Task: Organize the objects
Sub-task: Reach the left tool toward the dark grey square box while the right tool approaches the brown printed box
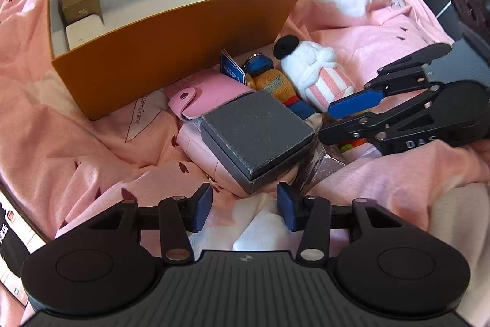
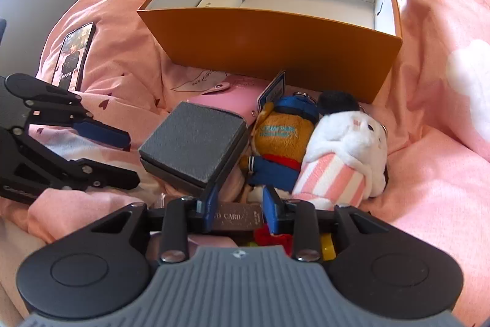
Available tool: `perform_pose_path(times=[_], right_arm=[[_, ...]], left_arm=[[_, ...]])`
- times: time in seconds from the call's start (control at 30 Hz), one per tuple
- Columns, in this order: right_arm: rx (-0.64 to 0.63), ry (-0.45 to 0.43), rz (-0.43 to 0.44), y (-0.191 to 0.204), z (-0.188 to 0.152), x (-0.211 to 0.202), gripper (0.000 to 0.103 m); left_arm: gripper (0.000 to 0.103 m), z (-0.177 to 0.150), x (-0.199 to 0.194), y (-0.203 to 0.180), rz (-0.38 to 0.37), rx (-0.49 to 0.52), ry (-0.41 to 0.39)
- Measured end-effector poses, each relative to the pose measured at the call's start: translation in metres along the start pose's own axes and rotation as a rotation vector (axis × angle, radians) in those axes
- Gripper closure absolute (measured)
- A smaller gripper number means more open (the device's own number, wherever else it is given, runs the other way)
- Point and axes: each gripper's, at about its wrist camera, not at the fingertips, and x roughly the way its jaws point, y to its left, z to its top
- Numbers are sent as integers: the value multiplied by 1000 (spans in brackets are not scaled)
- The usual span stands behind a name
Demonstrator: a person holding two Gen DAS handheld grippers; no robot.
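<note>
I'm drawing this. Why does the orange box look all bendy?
Left wrist view: the fisheye lens bows the orange box front wall into a curve, and the corners go dark. Right wrist view: same bending, and the white plush toy looks slightly soft.

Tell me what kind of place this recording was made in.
Most likely a bedroom, on a bed: everything lies on a rumpled pink quilt printed with hearts, with plush toys, a phone and an orange storage box on the soft bedding.

One orange box [image 2: 275, 45], two small boxes inside; one grey box [image 2: 193, 143], two plush toys, one pink pouch [image 1: 214, 94], one phone [image 2: 73, 60]
</note>
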Motion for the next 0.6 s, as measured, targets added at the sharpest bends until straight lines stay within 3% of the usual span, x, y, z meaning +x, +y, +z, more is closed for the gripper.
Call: perform_pose_path(times=[0.1, 0.2, 0.6], right_arm=[[-68, 17, 4, 1, -2, -5, 63], [-190, 49, 41, 4, 2, -10, 63], [-684, 332, 194, 27, 27, 22, 57]], left_arm=[[40, -1, 7, -10, 60, 58, 5], [40, -3, 10, -17, 74, 93, 9], [42, -3, 10, -25, 74, 119, 39]])
